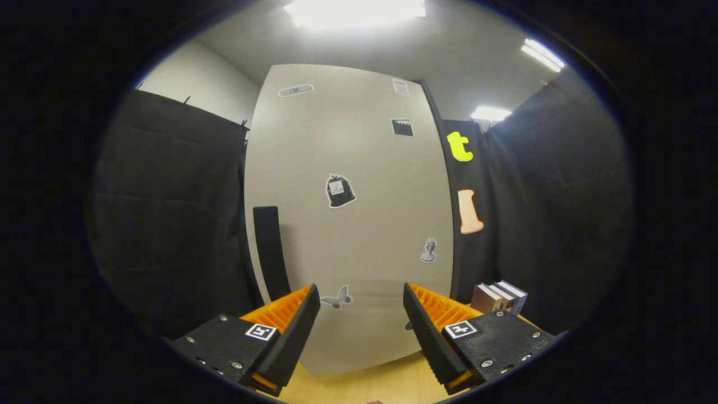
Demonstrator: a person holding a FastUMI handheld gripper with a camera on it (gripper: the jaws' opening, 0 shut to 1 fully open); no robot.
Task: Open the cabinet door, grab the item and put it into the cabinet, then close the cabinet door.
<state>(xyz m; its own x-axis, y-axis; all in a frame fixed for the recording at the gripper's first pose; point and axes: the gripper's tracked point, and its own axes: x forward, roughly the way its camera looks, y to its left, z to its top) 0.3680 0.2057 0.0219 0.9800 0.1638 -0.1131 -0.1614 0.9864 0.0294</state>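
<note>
Facing the closed cabinet door (348,224), the fingers (300,328) were held wide apart, empty, above the desk (364,384); books (499,297) stood beside it.

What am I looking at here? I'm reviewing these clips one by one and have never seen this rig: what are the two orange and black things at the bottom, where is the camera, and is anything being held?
The camera rides on a handheld gripper that a person carries; there is no robot arm. It looks forward along the two jaws, the orange and black wedges you noticed. They stand open with nothing between them, so nothing is held.

Just ahead is a pale cabinet door, closed, with small stickers on it and a dark vertical handle near its left edge, beyond the left finger. The cabinet stands on a light wooden surface. A few books stand upright beyond the right finger, beside the cabinet. Black cloth walls surround the booth.

The door has not yet been opened.
</note>
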